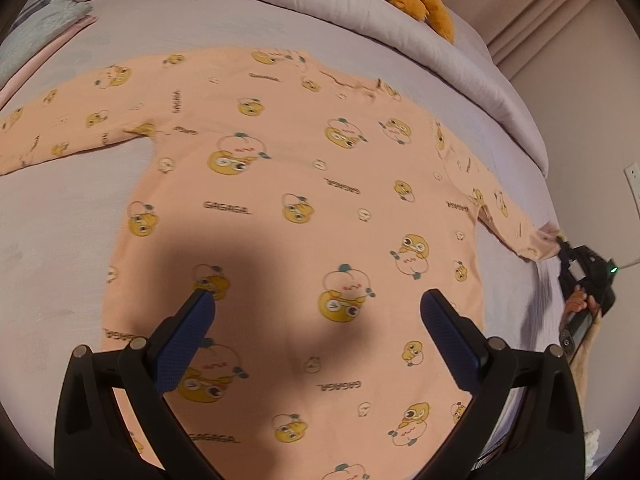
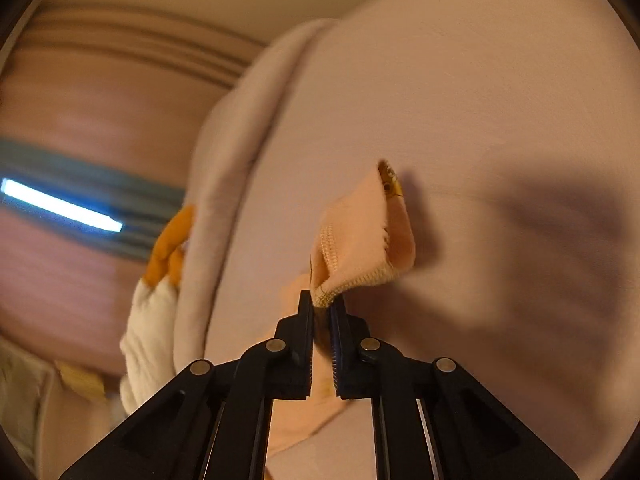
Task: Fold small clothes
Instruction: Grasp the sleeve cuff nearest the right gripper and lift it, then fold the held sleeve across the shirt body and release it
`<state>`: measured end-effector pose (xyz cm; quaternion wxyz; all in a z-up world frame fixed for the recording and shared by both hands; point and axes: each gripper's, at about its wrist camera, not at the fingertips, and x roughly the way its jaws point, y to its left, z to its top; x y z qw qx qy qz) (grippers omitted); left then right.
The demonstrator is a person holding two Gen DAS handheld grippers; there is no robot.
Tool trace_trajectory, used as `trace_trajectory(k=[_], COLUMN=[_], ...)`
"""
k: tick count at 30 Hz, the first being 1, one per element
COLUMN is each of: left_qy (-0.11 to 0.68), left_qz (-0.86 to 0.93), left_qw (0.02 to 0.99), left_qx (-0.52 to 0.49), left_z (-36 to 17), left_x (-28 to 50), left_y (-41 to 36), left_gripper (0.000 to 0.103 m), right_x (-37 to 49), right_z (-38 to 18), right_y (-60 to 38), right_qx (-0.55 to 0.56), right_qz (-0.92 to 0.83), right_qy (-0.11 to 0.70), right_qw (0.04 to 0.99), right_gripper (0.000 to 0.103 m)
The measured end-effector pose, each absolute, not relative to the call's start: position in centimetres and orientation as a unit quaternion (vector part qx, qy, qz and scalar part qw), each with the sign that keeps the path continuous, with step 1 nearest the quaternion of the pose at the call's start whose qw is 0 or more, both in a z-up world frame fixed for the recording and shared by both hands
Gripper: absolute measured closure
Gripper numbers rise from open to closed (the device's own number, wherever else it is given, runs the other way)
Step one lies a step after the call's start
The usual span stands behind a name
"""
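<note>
A peach long-sleeved shirt printed with yellow cartoon ducks lies flat on a pale lilac bed sheet, both sleeves spread out. My left gripper hovers over the lower body of the shirt, open, with nothing between its blue pads. At the right edge of the left wrist view my right gripper meets the right sleeve cuff. In the right wrist view my right gripper is shut on the sleeve cuff, whose hemmed end stands up past the fingertips.
A rolled lilac duvet runs along the back of the bed, with a white and orange plush toy on it. Folded cloth lies at the far left. A wall and socket are to the right.
</note>
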<state>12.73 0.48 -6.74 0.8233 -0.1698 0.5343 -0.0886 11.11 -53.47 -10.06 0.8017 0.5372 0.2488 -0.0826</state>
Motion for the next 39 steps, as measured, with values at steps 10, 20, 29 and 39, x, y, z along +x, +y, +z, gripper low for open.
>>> trace_trajectory(k=[10, 20, 29, 39], left_qy=[0.512, 0.493, 0.494, 0.49], left_qz=[-0.083, -0.039, 0.006, 0.021], left_qw=[0.828, 0.83, 0.82, 0.816], left_qx=[-0.212, -0.256, -0.288, -0.308], left_z=[-6.1, -6.2, -7.9, -8.4], left_x=[10.8, 8.5, 6.7, 6.5], left_y=[5.1, 11.8, 17.2, 19.8], left_gripper=[0.0, 0.0, 0.0, 0.0], right_x=[15.1, 19.9, 21.4, 19.4], right_z=[1.2, 4.0, -3.8, -4.5], right_y=[-40.0, -18.9, -3.5, -1.6], right_qx=[0.323, 0.125, -0.096, -0.186], right_qz=[0.015, 0.129, 0.14, 0.26], right_qy=[0.279, 0.305, 0.377, 0.406], right_qw=[0.904, 0.935, 0.911, 0.856], right_gripper=[0.093, 0.093, 0.093, 0.059])
